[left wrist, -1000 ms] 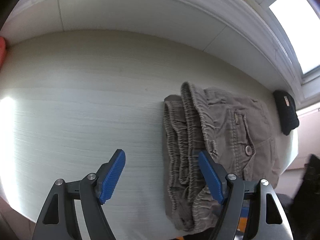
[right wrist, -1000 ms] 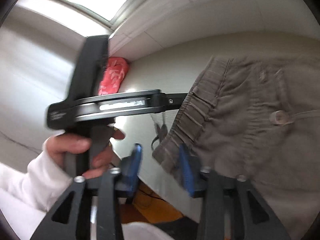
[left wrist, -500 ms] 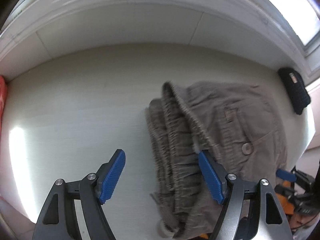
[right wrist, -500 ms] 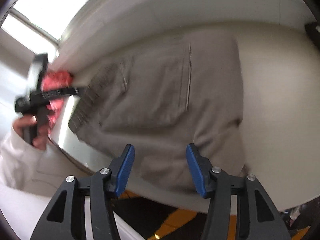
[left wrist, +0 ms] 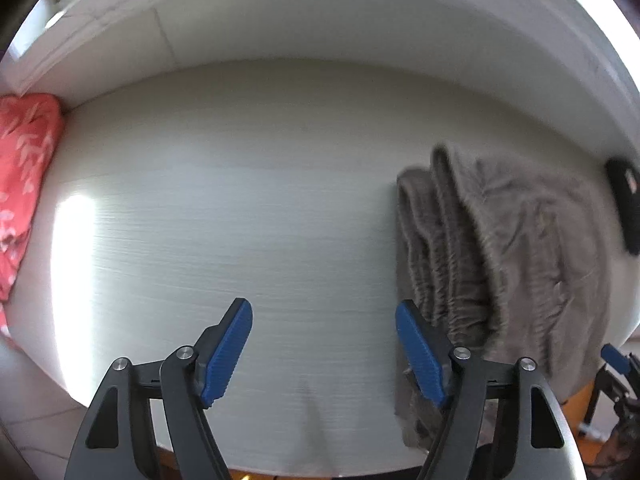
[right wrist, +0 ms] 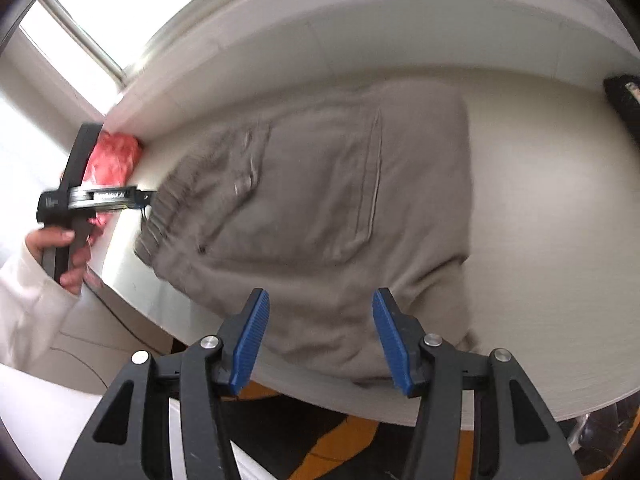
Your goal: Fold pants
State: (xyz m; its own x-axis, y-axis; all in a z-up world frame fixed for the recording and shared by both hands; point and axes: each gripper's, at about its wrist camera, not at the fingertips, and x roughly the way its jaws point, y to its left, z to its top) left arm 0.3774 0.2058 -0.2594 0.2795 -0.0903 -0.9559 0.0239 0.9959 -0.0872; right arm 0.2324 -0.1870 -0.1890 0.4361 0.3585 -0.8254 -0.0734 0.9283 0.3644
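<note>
Currently both grippers hang clear of the garment, which suggests the fold is done and the tools are free. The left gripper (left wrist: 324,344) stands with jaws wide apart over bare white wood-grain tabletop (left wrist: 240,200), nothing between them. The right gripper (right wrist: 320,336) has jaws parted and empty above the near edge of the cloth.

The grey-brown cotton pants (right wrist: 320,200) lie folded into a compact stack, beyond the right jaws and just beside the left gripper's right-hand jaw. The gathered elastic waistband layers are stacked; a patch pocket faces up.
</note>
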